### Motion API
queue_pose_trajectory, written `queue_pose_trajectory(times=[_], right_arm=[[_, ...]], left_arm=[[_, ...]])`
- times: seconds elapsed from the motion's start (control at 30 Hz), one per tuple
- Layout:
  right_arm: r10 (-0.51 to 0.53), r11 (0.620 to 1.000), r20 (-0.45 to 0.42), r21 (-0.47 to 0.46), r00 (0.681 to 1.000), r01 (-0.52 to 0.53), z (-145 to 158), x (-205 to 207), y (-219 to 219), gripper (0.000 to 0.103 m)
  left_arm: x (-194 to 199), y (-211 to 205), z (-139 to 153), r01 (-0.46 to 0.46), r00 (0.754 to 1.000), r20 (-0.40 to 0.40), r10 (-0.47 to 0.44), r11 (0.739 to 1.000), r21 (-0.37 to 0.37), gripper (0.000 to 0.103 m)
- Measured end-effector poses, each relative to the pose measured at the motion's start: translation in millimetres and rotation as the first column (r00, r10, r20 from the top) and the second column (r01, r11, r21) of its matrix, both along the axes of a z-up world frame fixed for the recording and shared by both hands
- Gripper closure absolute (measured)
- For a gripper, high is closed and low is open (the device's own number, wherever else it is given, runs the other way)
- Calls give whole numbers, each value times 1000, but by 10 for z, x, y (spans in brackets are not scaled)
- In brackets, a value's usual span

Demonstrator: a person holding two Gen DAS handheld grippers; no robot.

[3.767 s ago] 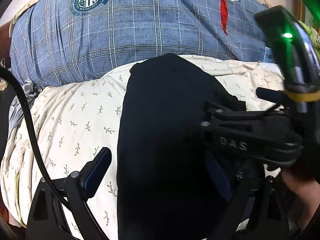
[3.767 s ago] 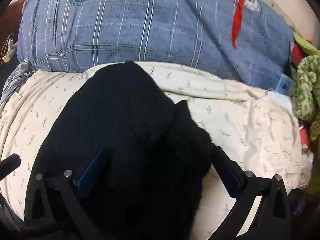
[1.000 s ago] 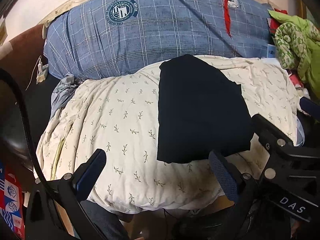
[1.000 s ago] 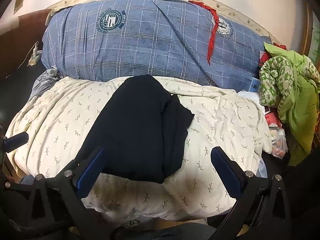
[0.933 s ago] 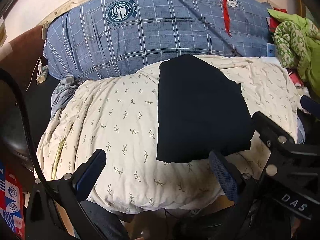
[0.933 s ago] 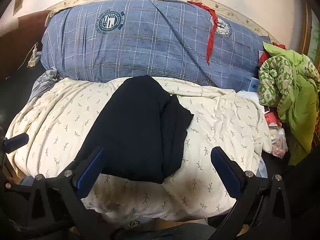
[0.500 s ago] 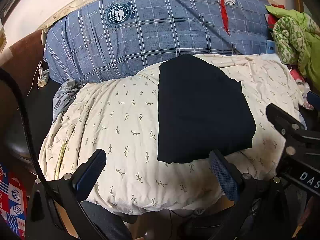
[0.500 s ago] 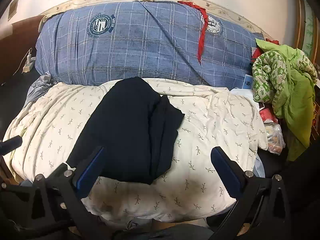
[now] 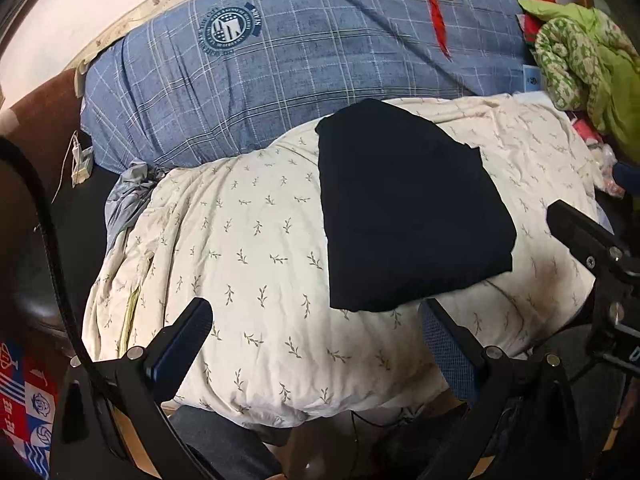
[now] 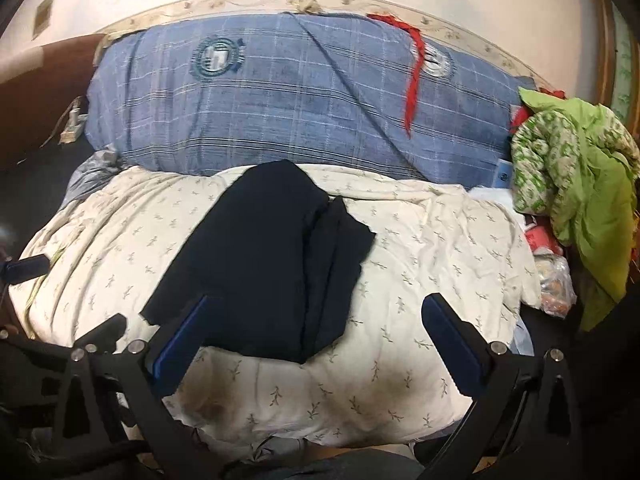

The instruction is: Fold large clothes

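Folded dark garment (image 9: 408, 208) lying on a cream leaf-print quilt (image 9: 248, 248), in front of a blue plaid bolster (image 9: 304, 60); a heap of green clothes (image 10: 576, 176) sits at the far right, well apart from the work area. The garment forms a compact, roughly rectangular packet whose long axis runs from the near edge of the quilt back toward the bolster, tilted slightly to one side; in the right wrist view its layered open edges (image 10: 336, 264) face right, with one flap protruding there. Left gripper (image 9: 316, 340): jaws spread wide, holding nothing, raised clear of the quilt, with the garment lying ahead and to its right, so that only the right finger (image 9: 444, 344) points toward the packet's near edge. Right gripper (image 10: 316, 332): jaws likewise released and empty, with the packet's near edge lying directly ahead between the two fingers, the left finger (image 10: 184, 336) overlapping its near corner in the picture. Judged from this layout, the right gripper is the nearer and better aligned for any further fold or lift, approaching along the long axis; the fold appears largely complete, the protruding flap being the remaining irregularity.
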State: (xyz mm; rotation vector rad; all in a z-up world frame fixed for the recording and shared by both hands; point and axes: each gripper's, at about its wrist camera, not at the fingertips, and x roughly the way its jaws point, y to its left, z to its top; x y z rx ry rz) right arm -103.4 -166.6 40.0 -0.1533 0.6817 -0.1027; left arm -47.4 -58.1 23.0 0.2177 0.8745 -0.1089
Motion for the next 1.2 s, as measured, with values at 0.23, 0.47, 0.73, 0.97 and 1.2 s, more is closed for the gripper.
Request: queue_pose_trajectory(times=[0.23, 0.47, 0.73, 0.97, 1.2], right_arm=[[45, 998, 3, -51, 999, -44, -24, -64, 69, 0], [34, 999, -9, -11, 999, -34, -49, -64, 6, 0], [35, 999, -2, 1, 999, -34, -23, -73, -20, 0], [33, 999, -5, 6, 999, -33, -9, -72, -35, 0], [42, 999, -24, 25, 999, -41, -54, -79, -76, 0]], left_arm=[[-69, -75, -23, 44, 999, -12, -44, 999, 11, 1], [-110, -106, -5, 57, 998, -16, -58, 998, -8, 1], [-129, -92, 29, 59, 998, -7, -59, 998, -13, 1], [-157, -88, 42, 71, 997, -5, -71, 997, -15, 1], [-163, -71, 42, 72, 997, -18, -73, 997, -29, 1]])
